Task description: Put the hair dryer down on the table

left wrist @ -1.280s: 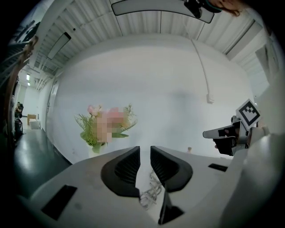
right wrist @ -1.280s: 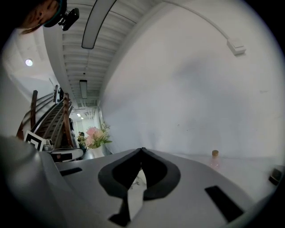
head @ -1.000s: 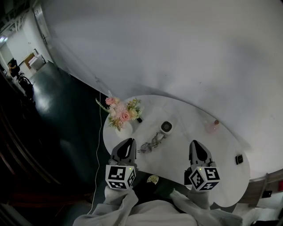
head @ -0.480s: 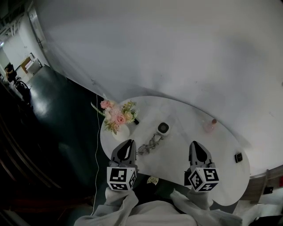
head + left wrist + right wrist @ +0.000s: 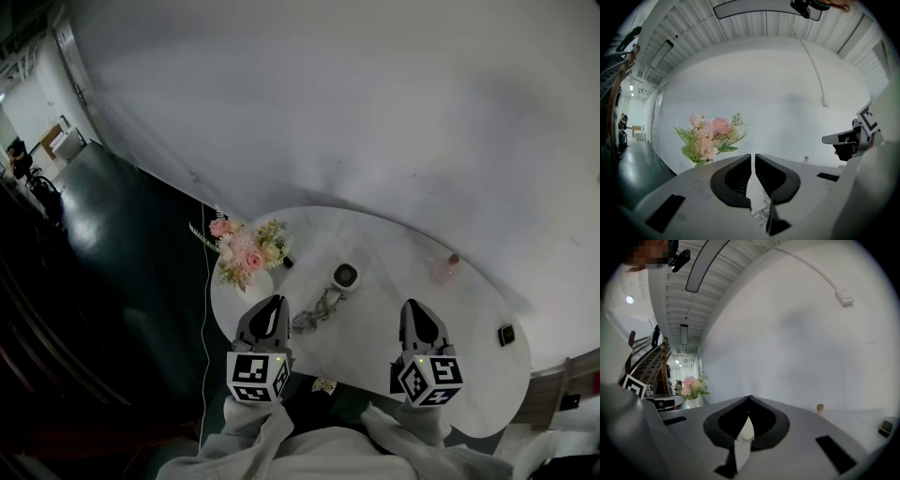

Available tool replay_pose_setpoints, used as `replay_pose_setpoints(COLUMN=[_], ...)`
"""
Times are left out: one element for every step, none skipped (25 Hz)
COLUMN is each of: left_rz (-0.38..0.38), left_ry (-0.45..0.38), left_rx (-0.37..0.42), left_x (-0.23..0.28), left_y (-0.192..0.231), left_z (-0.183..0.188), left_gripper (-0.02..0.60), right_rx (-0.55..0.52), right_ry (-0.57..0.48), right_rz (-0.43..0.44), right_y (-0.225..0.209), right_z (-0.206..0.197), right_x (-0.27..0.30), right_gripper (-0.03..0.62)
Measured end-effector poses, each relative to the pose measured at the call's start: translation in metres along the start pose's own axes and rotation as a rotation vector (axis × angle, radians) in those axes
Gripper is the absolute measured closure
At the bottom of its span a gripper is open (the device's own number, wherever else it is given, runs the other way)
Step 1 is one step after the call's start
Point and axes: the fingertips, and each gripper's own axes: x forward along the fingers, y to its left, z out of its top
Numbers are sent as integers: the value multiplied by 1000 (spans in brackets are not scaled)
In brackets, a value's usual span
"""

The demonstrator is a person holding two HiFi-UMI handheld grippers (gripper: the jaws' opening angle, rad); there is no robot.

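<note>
White rounded table (image 5: 394, 244) fills the middle of the head view, and at its near edge, low in the frame, a person holds the left gripper (image 5: 274, 303) and the right gripper (image 5: 413, 306), each with its jaws pressed together on nothing. A bouquet of pink flowers (image 5: 242, 251) stands at the table's left edge, and right of it, near the frame's centre, the hair dryer (image 5: 345, 276) lies on the tabletop clear of both grippers, its coiled cord (image 5: 314, 314) trailing toward the left gripper. A small pink bottle (image 5: 448, 269) stands further right, and a tiny dark object (image 5: 506, 335) lies by the right rim
</note>
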Motion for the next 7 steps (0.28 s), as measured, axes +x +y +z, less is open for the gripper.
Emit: replay_pose_setpoints(left_rz=[-1,-3,-5,-7,-9,-11,-12], left_ry=[1,2,3,3,3,3,2], left_rx=[-1,-3,-4,-5,-5,-6,-6], left_x=[1,2,3,4,6,7,8], left_y=[0,0,1,1,1,2,2], left_z=[0,0,0,0,0,1,1], left_gripper=[546,546,546,546,546,546,546], right_rx=[-2,-4,-5,-7,-9,-11,-14], right_ry=[0,-1,-2,-3,-4,-4,-5], right_rz=[-2,-3,-5,-6,-7,-8,-8], right_y=[0,-1,-1,-1,-1,-2,-2], right_z=[1,2,3,4,5,5,6], right_x=[1,2,2,3,5,6,7], right_gripper=[545,545,545,545,545,545,545])
